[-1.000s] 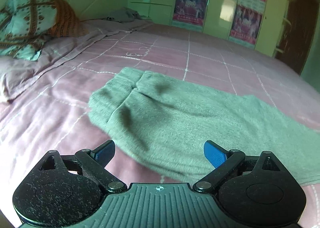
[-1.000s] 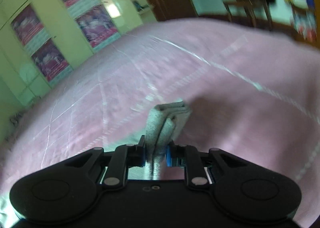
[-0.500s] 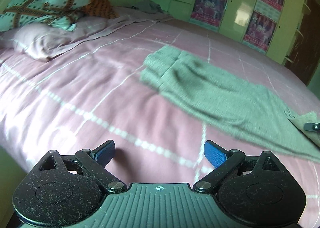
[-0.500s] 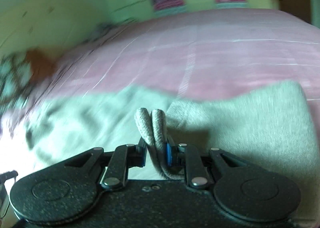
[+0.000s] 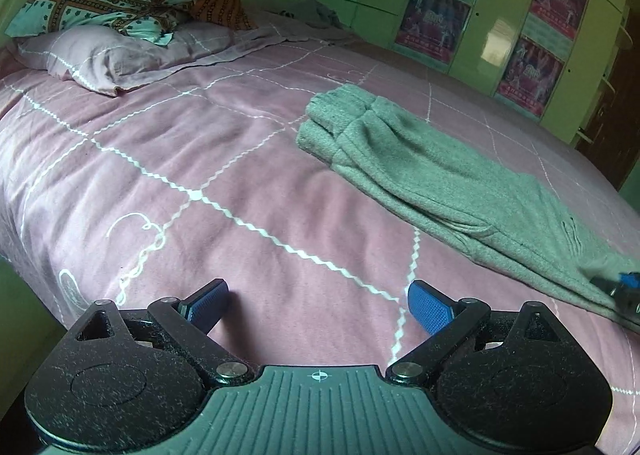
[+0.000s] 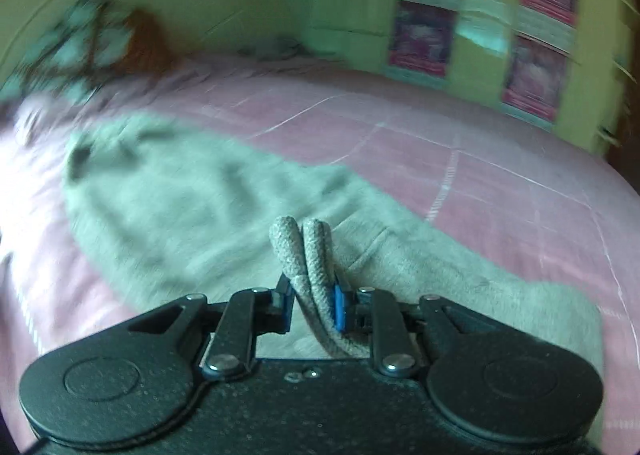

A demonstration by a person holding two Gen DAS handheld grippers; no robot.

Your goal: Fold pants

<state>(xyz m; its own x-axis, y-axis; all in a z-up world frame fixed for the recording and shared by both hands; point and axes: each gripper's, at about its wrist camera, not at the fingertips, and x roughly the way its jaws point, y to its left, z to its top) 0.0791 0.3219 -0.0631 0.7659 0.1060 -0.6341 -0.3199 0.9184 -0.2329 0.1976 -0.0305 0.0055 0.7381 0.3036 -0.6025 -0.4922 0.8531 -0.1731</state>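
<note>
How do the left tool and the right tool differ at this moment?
The left tool is wide open and empty; the right tool is narrow, with a fold of the pants between its pads, though its jaws have just been opening. The left tool is over bare pink bedcover; the right tool is over the pants. Both have blue pads.

pants (image 5: 420, 163) on bed (image 5: 200, 183), pillows (image 5: 112, 15) seemingly behind, wardrobe (image 5: 500, 7) beyond

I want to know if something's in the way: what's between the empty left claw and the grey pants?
Nothing but bare pink bedspread lies between the open left claw and the grey pants, as the left wrist view shows.
</note>
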